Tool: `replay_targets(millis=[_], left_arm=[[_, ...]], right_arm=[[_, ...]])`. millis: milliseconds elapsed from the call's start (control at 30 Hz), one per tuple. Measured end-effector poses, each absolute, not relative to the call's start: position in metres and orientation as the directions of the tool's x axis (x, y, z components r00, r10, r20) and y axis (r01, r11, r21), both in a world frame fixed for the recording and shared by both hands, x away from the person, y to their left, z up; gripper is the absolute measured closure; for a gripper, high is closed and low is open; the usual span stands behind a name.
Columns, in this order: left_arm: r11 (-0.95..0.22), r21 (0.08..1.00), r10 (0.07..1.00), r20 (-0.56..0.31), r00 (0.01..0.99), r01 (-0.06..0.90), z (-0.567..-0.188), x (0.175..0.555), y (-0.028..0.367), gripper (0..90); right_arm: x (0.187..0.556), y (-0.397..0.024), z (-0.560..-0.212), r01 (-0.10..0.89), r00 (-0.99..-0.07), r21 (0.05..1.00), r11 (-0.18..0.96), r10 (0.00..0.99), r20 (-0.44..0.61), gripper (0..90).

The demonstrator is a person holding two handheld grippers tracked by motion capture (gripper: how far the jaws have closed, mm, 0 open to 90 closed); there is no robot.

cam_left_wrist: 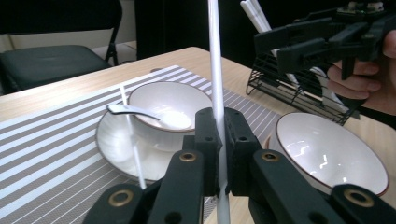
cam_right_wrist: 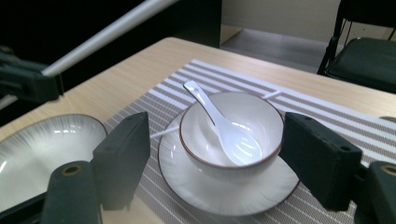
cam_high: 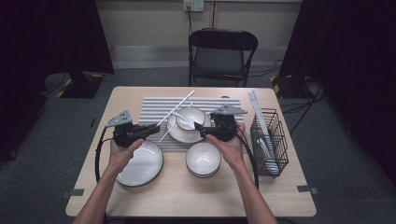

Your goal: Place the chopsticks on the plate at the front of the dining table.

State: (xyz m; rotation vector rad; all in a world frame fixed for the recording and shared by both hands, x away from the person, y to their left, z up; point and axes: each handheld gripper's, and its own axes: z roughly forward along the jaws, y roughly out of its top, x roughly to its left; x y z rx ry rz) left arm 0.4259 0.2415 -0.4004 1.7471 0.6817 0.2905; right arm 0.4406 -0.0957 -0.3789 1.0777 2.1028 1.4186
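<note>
A: We log the left gripper (cam_high: 152, 129) first. Its jaws are clamped tight on a white chopstick (cam_left_wrist: 215, 70), which stands up between the pads in the left gripper view and, from the high view, slants away over the striped placemat (cam_high: 154, 109).

B: Agreed. We take the small bowl (cam_high: 190, 117) on its saucer (cam_high: 175, 133) as our landmark. The held chopstick (cam_high: 180, 105) passes just left of that bowl. A second chopstick (cam_left_wrist: 133, 144) lies on the mat, its end against the saucer's left edge.

A: Right gripper (cam_high: 201, 130)?

B: We see its jaws spread wide, nothing between the pads; in the right gripper view they frame the bowl (cam_right_wrist: 232, 135) from either side without touching it. A white spoon (cam_right_wrist: 219, 123) rests inside the bowl, handle leaning over the rim.

A: Around the landmark we note a large plate (cam_high: 140, 163) to the near left, a second bowl (cam_high: 203, 159) just in front, and a wire basket (cam_high: 271, 140) well to the right holding more chopsticks.
</note>
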Motion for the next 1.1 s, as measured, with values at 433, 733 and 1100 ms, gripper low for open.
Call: replay_targets(millis=[433, 733, 1100], left_arm=[[-0.145, 0.932, 0.633, -0.172, 0.755, 0.333, -0.413, 0.430, 0.272, 86.0], [-0.143, 0.925, 0.654, -0.179, 0.735, 0.353, -0.416, 0.436, 0.269, 86.0], [-0.161, 0.918, 0.654, -0.176, 0.736, 0.363, -0.408, 0.452, 0.259, 86.0]], right_arm=[[0.434, -0.110, -0.400, 0.428, -0.595, 0.873, 0.234, 0.800, 0.078, 21.4], [0.435, -0.119, -0.410, 0.463, -0.581, 0.855, 0.234, 0.808, 0.094, 22.0], [0.442, -0.130, -0.420, 0.459, -0.545, 0.857, 0.232, 0.836, 0.066, 21.0]])
